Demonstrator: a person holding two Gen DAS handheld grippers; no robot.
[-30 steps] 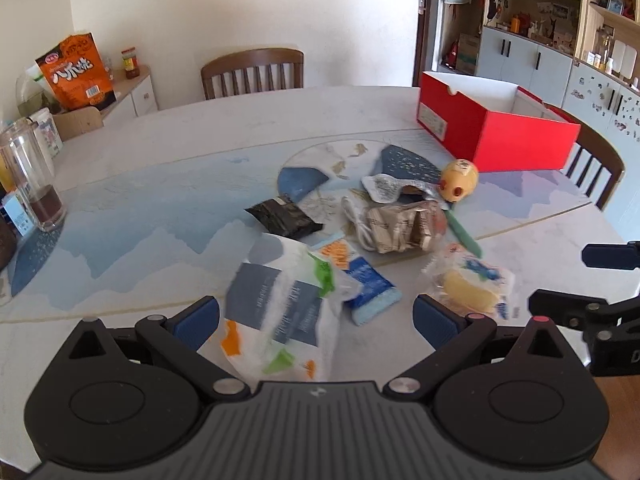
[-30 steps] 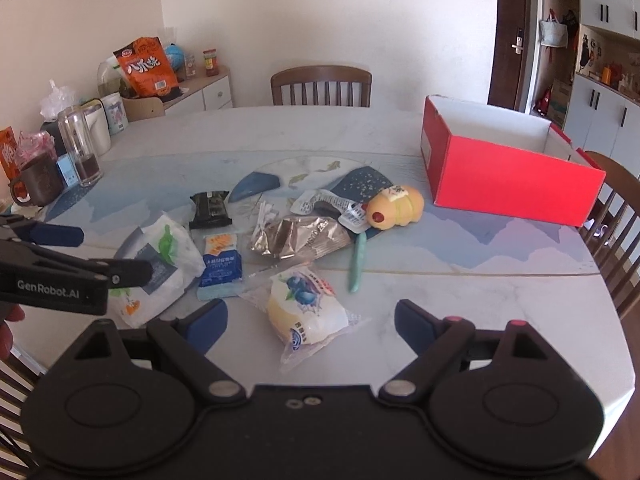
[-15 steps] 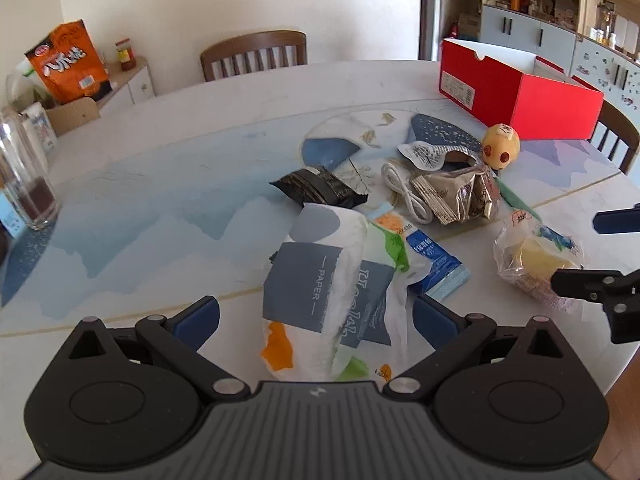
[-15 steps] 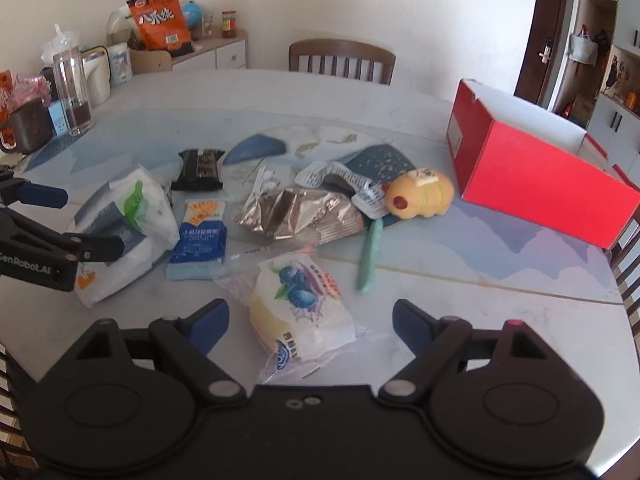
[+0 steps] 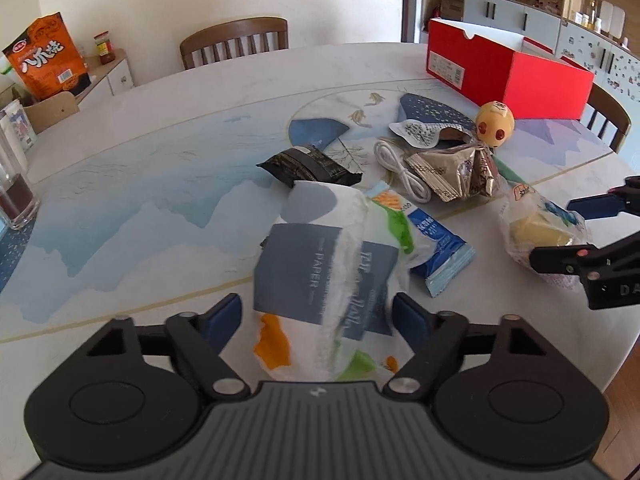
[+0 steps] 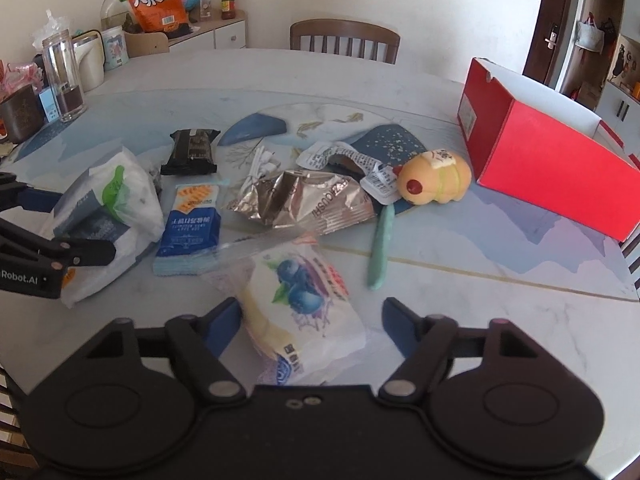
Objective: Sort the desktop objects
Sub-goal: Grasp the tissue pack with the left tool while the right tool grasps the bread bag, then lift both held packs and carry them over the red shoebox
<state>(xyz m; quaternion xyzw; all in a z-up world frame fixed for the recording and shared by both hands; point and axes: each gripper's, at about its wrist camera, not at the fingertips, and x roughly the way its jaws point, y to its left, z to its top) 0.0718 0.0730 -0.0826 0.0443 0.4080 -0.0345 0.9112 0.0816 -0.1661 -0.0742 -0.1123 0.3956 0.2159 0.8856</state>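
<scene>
1. Closing now: left gripper (image 5: 317, 318), jaws either side of the tissue pack (image 5: 320, 264). Right blue pad looks at the pack's edge, left pad apart from it; no firm grip visible.
2. Tissue pack: soft white plastic, grey-blue panels printed "PAPER", orange and green patches, crumpled. Lies on the table (image 5: 140, 168) near the front edge.
3. Closing too: right gripper (image 6: 311, 318), jaws straddling the blueberry bread bag (image 6: 304, 308). Left pad just beside the bag, right pad apart; not clamped.
4. Bread bag: clear wrapper, pale yellow bun inside, blueberry print, red text strip. Sits near the front edge, right of the tissue pack.
5. Between the two: blue-and-orange sachet (image 6: 192, 232), flat, touching the tissue pack.
6. Further out: black snack packet (image 6: 192, 152), white cable (image 6: 260, 164), torn silver foil wrapper (image 6: 308, 200), green stick (image 6: 382, 248), yellow squishy toy (image 6: 436, 178).
7. Red shoebox (image 6: 552, 160), open top, white inside, far right of the table, well apart from both grippers.
</scene>
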